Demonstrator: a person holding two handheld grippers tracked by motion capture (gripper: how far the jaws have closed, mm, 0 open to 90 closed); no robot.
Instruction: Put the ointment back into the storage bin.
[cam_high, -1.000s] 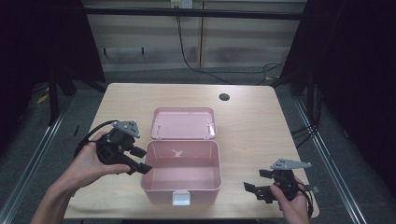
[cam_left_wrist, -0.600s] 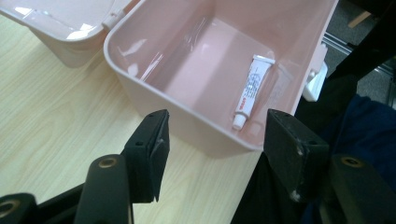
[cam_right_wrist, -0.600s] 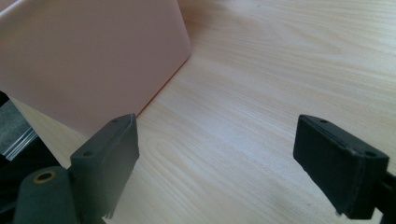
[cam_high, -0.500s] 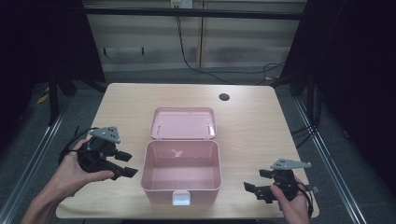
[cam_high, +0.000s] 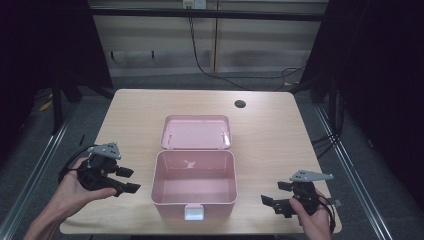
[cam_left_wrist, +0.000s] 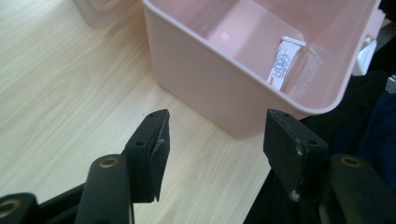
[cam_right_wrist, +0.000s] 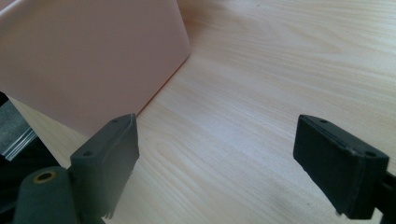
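A: Left to right, then. What's the left gripper (cam_high: 131, 180) doing?

B: It hovers over the table (cam_high: 135, 110) at about eight o'clock from the pink box (cam_high: 195, 202), just beside the box's left wall and not touching it. Its jaws stand apart with nothing between them.

A: And the box?

B: It sits in the middle of the table toward the near edge, with its lid (cam_high: 196, 132) thrown flat back at twelve o'clock and its white latch (cam_high: 194, 214) at six. In the left gripper view a small white tube (cam_left_wrist: 283, 63) lies on the box floor against a wall.

A: The right gripper (cam_high: 272, 202)?

B: At four o'clock from the box, near the table's front edge, jaws wide apart and empty, pointing toward the box's right wall.

A: So which step is this?

B: I'd judge both hands are poised beside an open box, nothing gripped yet. Either the tube gets lifted out or the lid gets swung shut; I can't tell which.

A: Anything in the way?

B: Little. There's a dark hole (cam_high: 240, 104) in the tabletop at one o'clock, well apart. Reaching the tube means clearing the rim first and coming down inside.
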